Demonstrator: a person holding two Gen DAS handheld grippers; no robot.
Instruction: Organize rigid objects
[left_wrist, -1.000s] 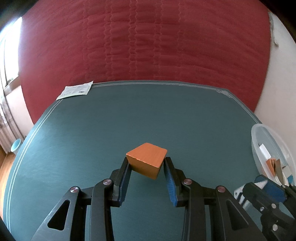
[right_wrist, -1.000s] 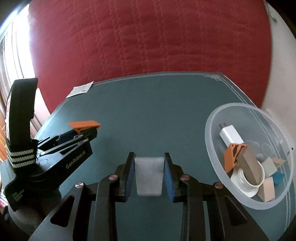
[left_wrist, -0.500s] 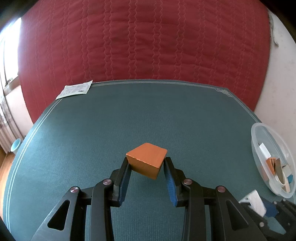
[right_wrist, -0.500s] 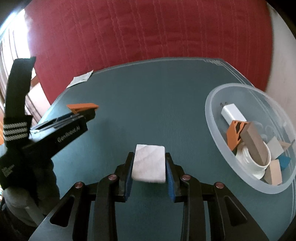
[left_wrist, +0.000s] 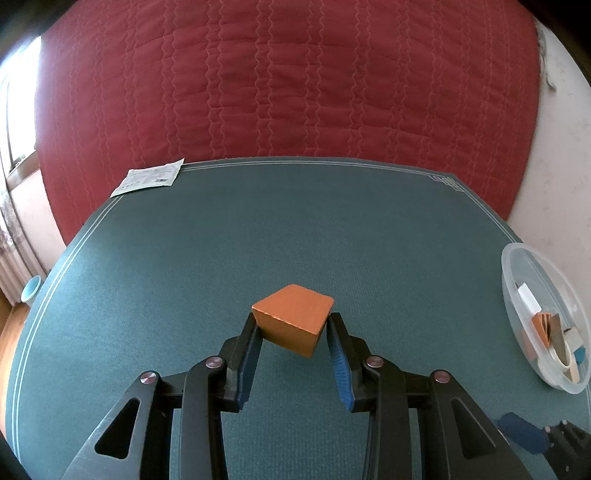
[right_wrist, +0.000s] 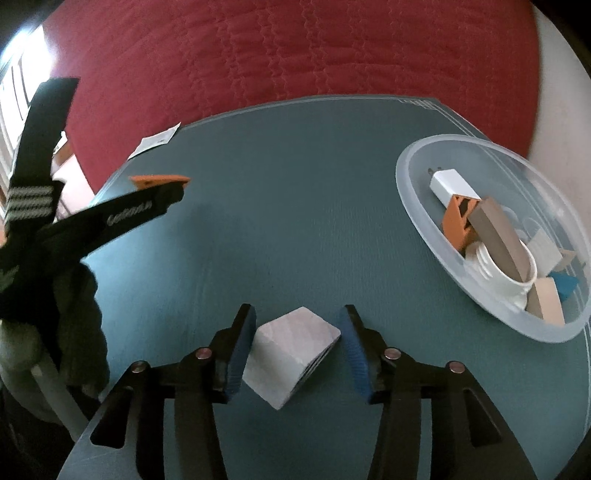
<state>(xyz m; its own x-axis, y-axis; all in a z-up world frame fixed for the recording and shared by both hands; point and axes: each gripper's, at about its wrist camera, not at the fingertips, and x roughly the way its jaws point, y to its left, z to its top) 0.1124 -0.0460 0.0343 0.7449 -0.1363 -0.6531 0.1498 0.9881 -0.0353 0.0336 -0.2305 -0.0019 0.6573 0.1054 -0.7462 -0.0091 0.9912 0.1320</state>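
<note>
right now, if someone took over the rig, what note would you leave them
Left gripper: shut on the orange block, held above the green mat.
Right gripper: jaws opening; the grey block sits between them, pads apparently clear of it.
Clear bowl at the mat's right edge already holds a white charger, a white cup and several blocks.
Left to do: both the orange and grey blocks, probably into the bowl.

We see the right gripper (right_wrist: 297, 325) with its jaws now opening: the grey-white block (right_wrist: 291, 356), clamped upright a second ago, lies tilted between the parted pads. The clear bowl (right_wrist: 417, 206) has shifted toward the upper right of the frame.
</note>
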